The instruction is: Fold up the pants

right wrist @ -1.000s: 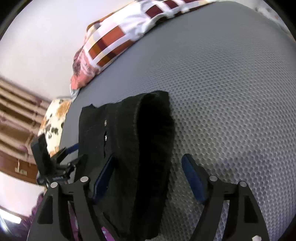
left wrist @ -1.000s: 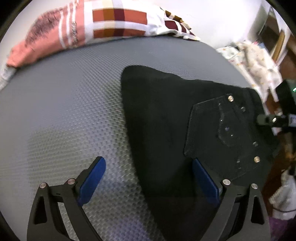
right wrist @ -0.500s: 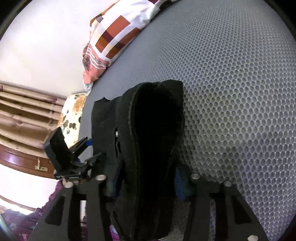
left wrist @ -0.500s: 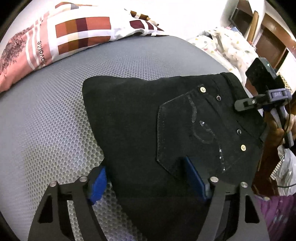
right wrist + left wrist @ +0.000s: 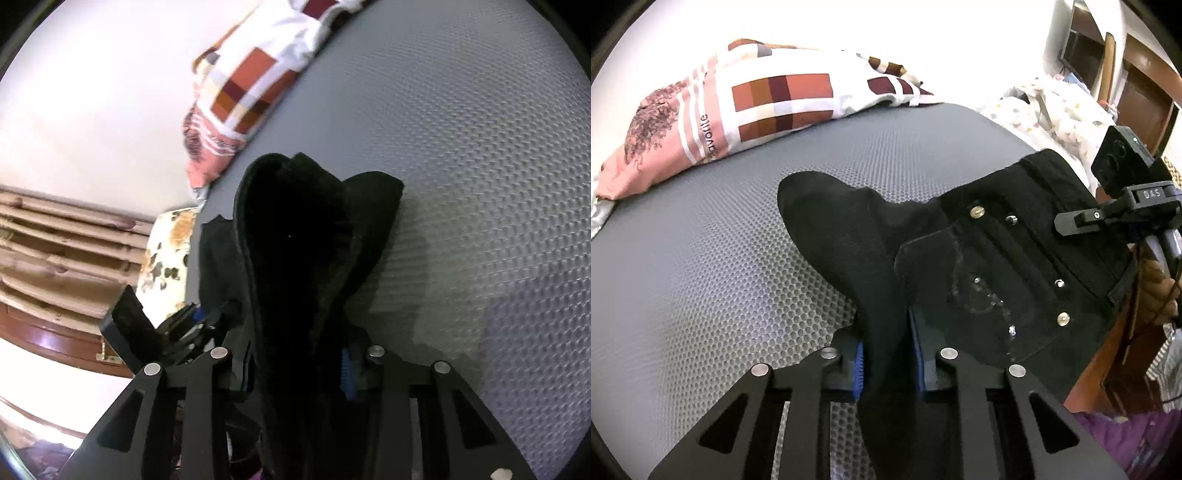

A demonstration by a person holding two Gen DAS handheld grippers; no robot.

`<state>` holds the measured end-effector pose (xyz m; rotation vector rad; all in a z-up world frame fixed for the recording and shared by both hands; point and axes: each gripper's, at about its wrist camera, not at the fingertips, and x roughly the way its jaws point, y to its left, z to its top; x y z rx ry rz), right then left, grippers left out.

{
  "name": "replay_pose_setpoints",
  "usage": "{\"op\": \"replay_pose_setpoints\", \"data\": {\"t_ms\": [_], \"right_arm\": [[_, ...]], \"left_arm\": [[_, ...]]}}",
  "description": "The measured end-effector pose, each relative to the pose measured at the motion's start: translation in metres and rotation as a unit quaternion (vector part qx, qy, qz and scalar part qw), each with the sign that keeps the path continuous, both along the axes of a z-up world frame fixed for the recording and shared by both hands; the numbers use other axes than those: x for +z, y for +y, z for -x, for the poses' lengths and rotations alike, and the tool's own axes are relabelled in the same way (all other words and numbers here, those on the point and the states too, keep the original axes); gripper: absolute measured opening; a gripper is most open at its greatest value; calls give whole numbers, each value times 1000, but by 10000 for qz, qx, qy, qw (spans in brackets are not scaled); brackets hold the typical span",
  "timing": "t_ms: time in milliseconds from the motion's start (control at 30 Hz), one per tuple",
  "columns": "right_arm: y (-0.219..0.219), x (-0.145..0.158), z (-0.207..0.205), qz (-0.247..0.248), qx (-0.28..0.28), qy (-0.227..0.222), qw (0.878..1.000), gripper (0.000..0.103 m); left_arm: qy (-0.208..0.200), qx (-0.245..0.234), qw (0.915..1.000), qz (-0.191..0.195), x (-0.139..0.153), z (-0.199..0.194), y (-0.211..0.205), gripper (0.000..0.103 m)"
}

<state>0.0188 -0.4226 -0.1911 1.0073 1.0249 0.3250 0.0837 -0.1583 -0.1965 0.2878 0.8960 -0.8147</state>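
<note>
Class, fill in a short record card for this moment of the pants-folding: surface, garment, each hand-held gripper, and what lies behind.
Surface: grey mesh mat
Garment: black pants, studded pocket up, partly bunched
Left hand-held gripper: shut on a fold of the pants
Right hand-held gripper: closing, thick roll of the pants between its blue pads
Behind: patterned pillow at the mat's far edge

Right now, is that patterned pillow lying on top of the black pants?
No, the pillow lies at the mat's far edge, with bare grey mat between it and the pants.
</note>
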Motion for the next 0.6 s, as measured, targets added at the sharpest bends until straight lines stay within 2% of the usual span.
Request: {"op": "replay_pose_setpoints", "data": {"t_ms": [67,400,600], "right_arm": [[5,6,-4,-202,-15,-111,9997,33],[50,24,-47,-447,229,-303,9983,29],[82,11,-94,-564,399,-190,9974,26]], "left_arm": [[27,93,9999,47,2,-2,6,20],[-100,711,9971,243,17,-19,56,20],[-108,1277,9909,421,25,-52,102,20]]}}
